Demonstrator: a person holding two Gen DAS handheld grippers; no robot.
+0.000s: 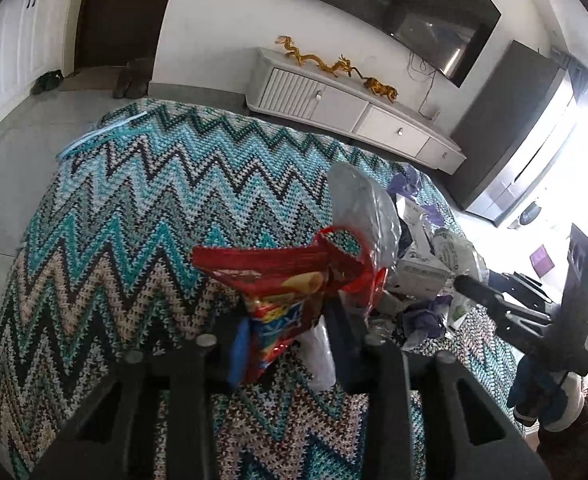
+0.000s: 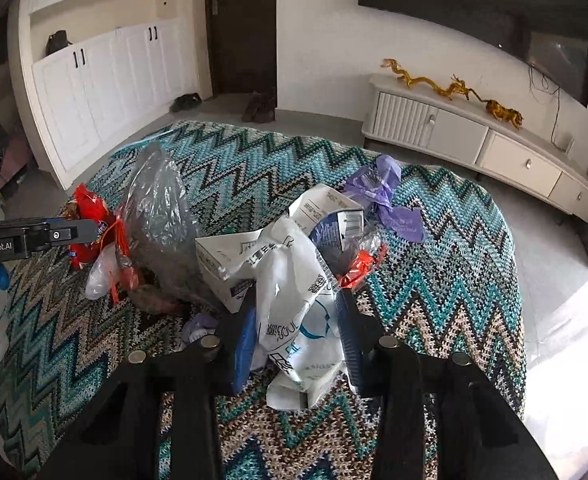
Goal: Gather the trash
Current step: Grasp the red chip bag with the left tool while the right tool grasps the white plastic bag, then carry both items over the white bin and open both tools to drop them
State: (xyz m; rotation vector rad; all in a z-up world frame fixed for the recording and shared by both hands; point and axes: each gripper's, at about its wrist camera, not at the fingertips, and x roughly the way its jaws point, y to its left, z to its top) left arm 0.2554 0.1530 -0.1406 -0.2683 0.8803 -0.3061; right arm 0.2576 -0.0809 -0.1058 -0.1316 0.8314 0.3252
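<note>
A zigzag blanket [image 2: 434,280] in teal, cream and black covers the whole work surface, with the trash strewn on it, most of it in a loose heap toward the middle, likely so that every piece lies within reach of both hands. Beyond the blanket's far edge, a white cabinet [image 2: 474,140] stands against the wall under a dark television [image 2: 494,12], with gold dragon figures [image 2: 446,84] along its top.

Within the heap, a crumpled clear plastic bag [image 2: 153,208] stands tallest on the left; a white carton [image 2: 221,264] lies at the centre, and purple wrappers [image 2: 386,196] lie on the far side.

The right gripper [image 2: 298,320] has its jaws drawn narrow onto a white plastic bag [image 2: 289,280] at the near edge of the heap, the pads pressing its crumpled sides, which suggests that this piece is being picked out first. The bag carries dark printed characters, too creased to read.

The left gripper [image 1: 281,320] is likewise closed narrow on a red snack packet [image 1: 277,280], left of the heap and beside the clear bag. Its blue lettering is folded and cannot be read. In the right wrist view, the side of the left gripper reads "GenRobot.AI".
</note>
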